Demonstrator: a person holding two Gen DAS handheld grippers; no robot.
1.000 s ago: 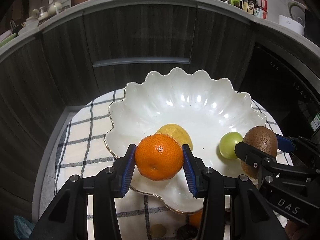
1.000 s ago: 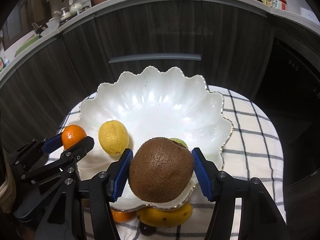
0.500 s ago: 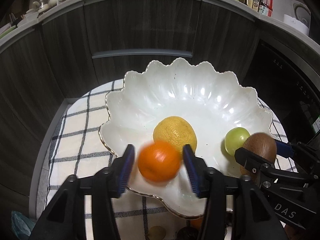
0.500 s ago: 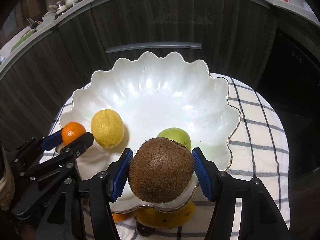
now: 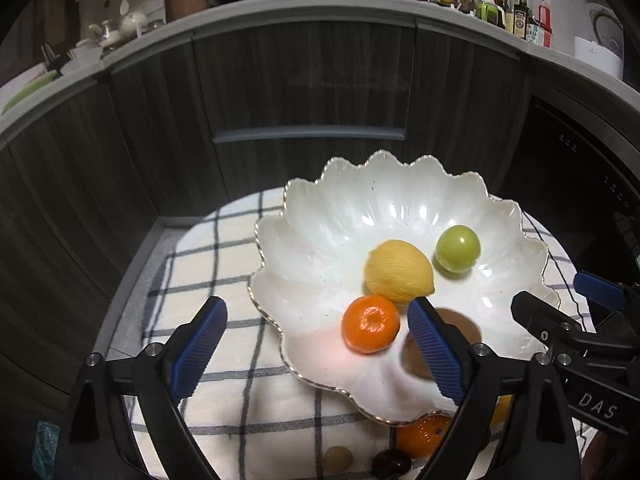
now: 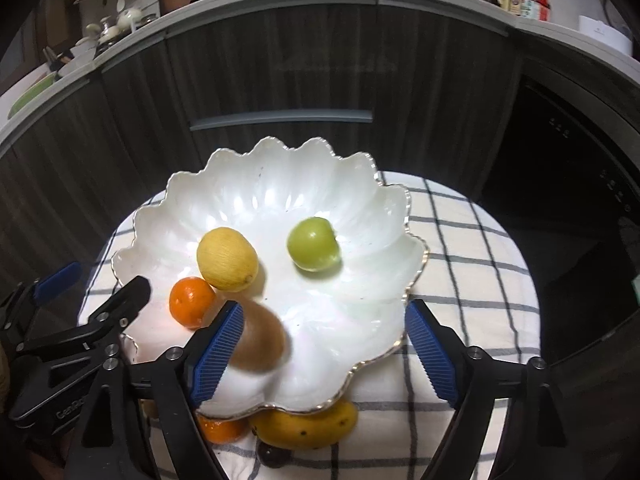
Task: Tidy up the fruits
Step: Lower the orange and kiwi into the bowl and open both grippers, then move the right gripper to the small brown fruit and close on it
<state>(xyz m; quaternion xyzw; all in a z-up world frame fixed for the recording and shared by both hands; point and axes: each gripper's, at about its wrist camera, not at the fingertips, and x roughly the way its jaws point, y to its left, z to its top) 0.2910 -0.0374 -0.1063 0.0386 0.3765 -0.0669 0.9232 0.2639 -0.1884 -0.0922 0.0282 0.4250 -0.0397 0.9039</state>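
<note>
A white scalloped bowl [image 5: 272, 320] [image 6: 416, 264] stands on a checked cloth. In it lie a lemon [image 5: 400, 272] [image 6: 227, 259], a green fruit [image 5: 458, 248] [image 6: 314, 244] and an orange [image 5: 371, 324] [image 6: 191, 297]. My left gripper [image 5: 318, 346] hangs over the bowl's near rim, its jaws opening; the orange lies free below them. My right gripper [image 6: 323, 352] is opening too. A blurred brown kiwi [image 6: 260, 340] [image 5: 456, 336] drops in the bowl beside its left pad, with no grip on it. Each view shows the other gripper [image 5: 560, 292] [image 6: 102, 280] at its side.
Below the bowl's near rim lie a yellow mango [image 6: 308, 426], another orange [image 5: 428, 434], a dark round fruit [image 6: 272, 456] and a small pale fruit [image 5: 338, 458]. Dark cabinet fronts [image 5: 304, 100] stand behind, under a counter with pans and bottles.
Both grippers went from shut to open. The orange left the left pads and now rests by the lemon. The kiwi left the right pads and falls into the bowl.
</note>
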